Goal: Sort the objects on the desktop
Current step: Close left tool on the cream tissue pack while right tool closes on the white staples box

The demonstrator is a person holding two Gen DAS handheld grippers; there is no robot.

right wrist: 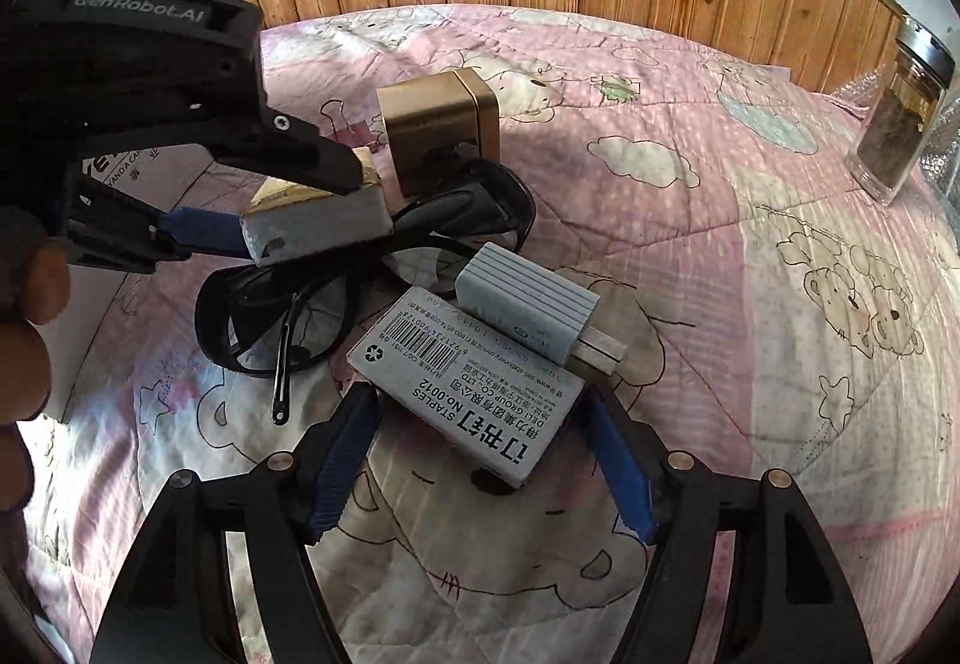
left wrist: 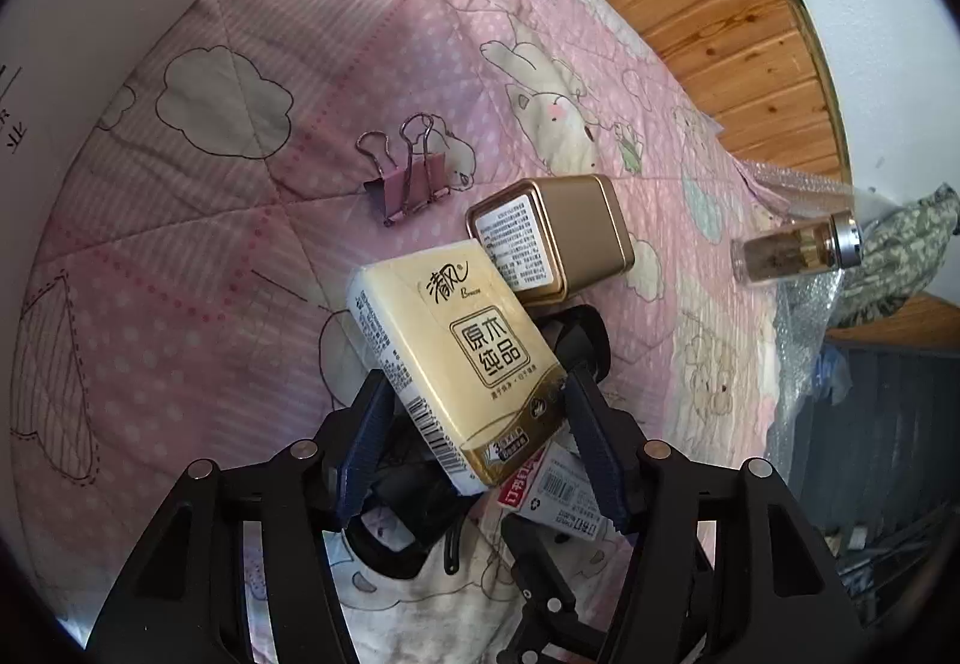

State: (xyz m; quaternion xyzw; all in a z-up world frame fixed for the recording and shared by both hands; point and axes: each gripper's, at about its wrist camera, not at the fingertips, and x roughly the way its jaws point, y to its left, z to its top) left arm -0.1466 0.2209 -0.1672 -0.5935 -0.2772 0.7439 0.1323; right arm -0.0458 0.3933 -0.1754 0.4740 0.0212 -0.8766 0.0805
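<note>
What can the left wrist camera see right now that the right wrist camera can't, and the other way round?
Only the left wrist view shows the pink binder clips lying in the open on the quilt, and the printed face of the tissue pack in the left gripper.

Only the right wrist view shows the sunglasses whole, the grey charger, and the right gripper open around the staples box.

Both show the gold tin, the glass jar, the tissue pack, the staples box and the quilt.
</note>
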